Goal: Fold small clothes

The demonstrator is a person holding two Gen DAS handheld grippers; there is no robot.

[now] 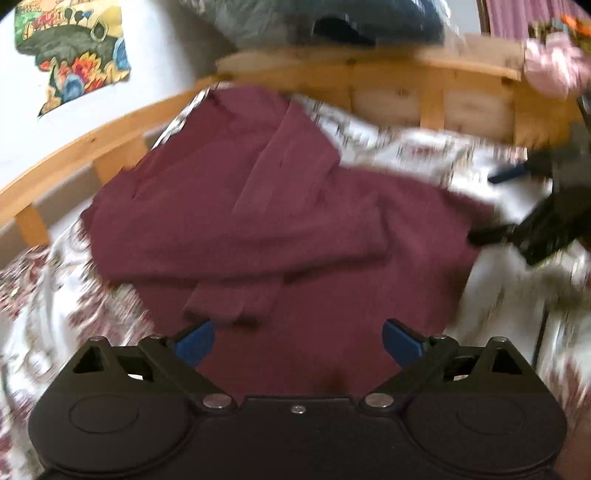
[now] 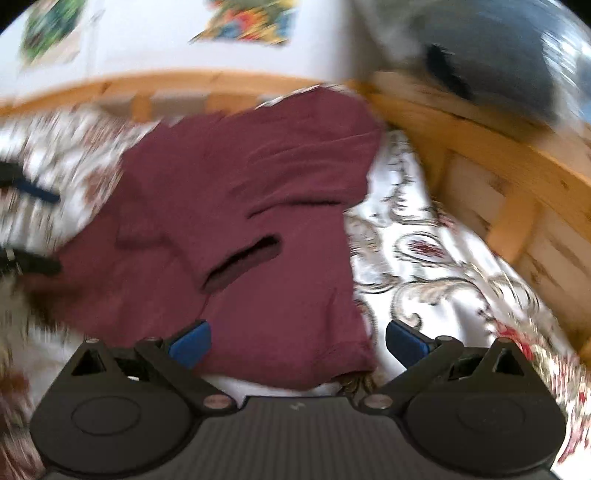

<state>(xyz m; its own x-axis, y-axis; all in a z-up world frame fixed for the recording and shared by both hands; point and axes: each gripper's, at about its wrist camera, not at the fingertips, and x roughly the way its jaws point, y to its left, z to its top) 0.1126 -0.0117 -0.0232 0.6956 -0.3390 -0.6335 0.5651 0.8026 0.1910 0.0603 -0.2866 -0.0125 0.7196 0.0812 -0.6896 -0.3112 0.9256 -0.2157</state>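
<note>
A maroon long-sleeved garment (image 1: 295, 221) lies partly folded on a patterned bedsheet (image 1: 406, 147), one sleeve laid across its body. My left gripper (image 1: 299, 343) hovers open over its near part, nothing between the blue pads. In the left wrist view the right gripper (image 1: 495, 205) shows at the garment's right edge with its fingers apart. In the right wrist view the garment (image 2: 258, 184) fills the middle, and my right gripper (image 2: 298, 343) is open above its near hem, holding nothing. The left gripper (image 2: 40, 229) shows at the left edge, open. Both views are blurred.
A wooden bed rail (image 1: 369, 70) runs behind and along the sides of the sheet (image 2: 424, 251). A dark bundle (image 1: 369, 22) rests on the rail. Pink cloth (image 1: 550, 66) lies at the far right. A colourful picture (image 1: 74, 55) hangs on the white wall.
</note>
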